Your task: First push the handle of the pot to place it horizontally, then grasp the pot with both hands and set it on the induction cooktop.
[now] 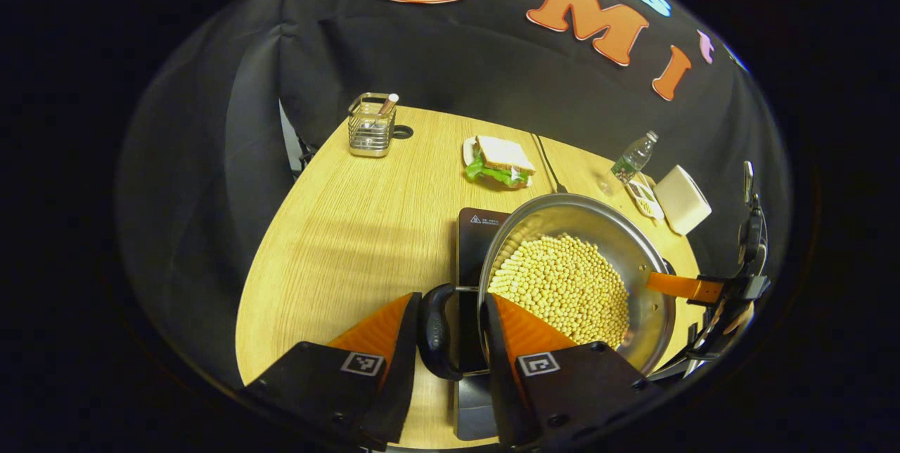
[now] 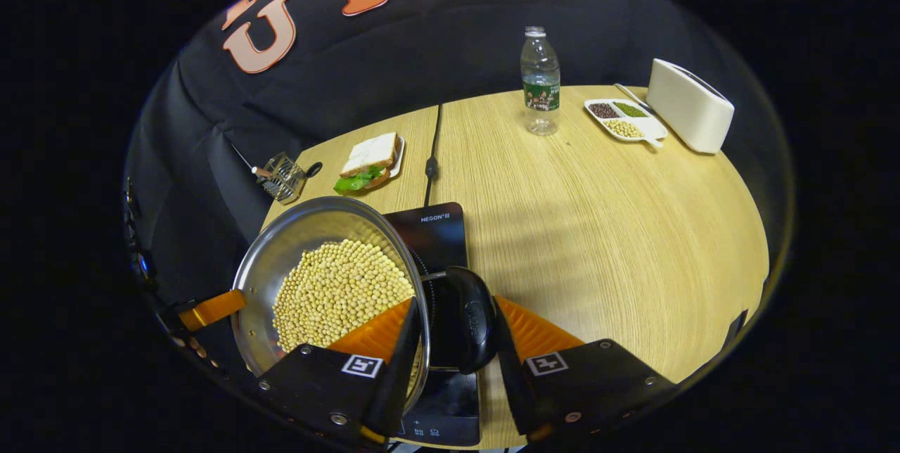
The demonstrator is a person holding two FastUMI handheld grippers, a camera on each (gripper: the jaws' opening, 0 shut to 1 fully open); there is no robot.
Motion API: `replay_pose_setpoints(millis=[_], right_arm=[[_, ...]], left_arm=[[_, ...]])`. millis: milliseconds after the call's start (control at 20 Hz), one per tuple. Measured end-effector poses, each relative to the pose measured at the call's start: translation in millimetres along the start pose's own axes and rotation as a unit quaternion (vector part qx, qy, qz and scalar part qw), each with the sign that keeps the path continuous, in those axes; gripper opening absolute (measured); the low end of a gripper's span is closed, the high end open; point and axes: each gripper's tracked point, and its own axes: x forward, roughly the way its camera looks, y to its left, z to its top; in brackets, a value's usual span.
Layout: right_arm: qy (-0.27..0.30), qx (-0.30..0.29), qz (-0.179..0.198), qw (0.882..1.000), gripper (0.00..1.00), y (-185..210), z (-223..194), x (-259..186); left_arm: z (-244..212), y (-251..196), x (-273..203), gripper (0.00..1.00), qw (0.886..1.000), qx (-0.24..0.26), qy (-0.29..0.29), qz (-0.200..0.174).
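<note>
Two tools (image 1: 450,330) (image 2: 453,333) clamping pot (image 1: 633,256) handles.

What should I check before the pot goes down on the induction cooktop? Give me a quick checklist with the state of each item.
1. Left gripper on its black side handle: fingers sit either side of it, ok.
2. Right gripper on the other side handle: fingers sit either side of it, ok.
3. Pot over the induction cooktop: the black glass lies right beneath it, ok.
4. Pot level: cannot tell, the fisheye views bend it.
5. Soybeans inside the pot: heaped but within the rim, ok.
6. Pot bottom touching the glass: cannot tell.
</note>
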Motion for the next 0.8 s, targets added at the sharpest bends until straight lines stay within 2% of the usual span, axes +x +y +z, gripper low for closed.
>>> replay_pose_setpoints(millis=[50,100,150,200,250,350,500,600,800], right_arm=[[-0.008,-0.008,-0.004,1.0,0.61,-5,3,-1],[-0.013,-0.013,-0.007,1.0,0.7,-9,4,-3],[-0.012,-0.013,-0.006,1.0,0.79,-12,4,-5],[-0.013,-0.012,-0.004,1.0,0.95,-16,5,-8],[-0.013,-0.009,0.004,1.0,0.96,-16,6,-9],[-0.021,-0.005,0.014,1.0,0.97,-19,14,-17],[-0.045,0.002,0.023,0.999,0.97,-24,37,-33],[-0.07,0.003,0.027,0.997,0.96,-29,61,-49],[-0.126,-0.009,0.019,0.992,0.95,-49,118,-97]], left_arm=[[-7,1,4,0.59,1.0,0.019,0.009,0.012],[-19,4,4,0.62,0.999,0.031,0.029,0.03],[-28,6,2,0.76,0.998,0.038,0.041,0.042],[-30,5,4,0.85,0.997,0.04,0.036,0.047],[-31,4,3,0.95,0.997,0.039,0.032,0.051],[-26,6,-3,0.94,0.997,0.045,0.02,0.063],[6,11,-28,0.93,0.995,0.056,-0.018,0.076],[40,10,-50,0.9,0.993,0.057,-0.055,0.082],[127,-13,-108,0.93,0.981,0.066,-0.157,0.092]])
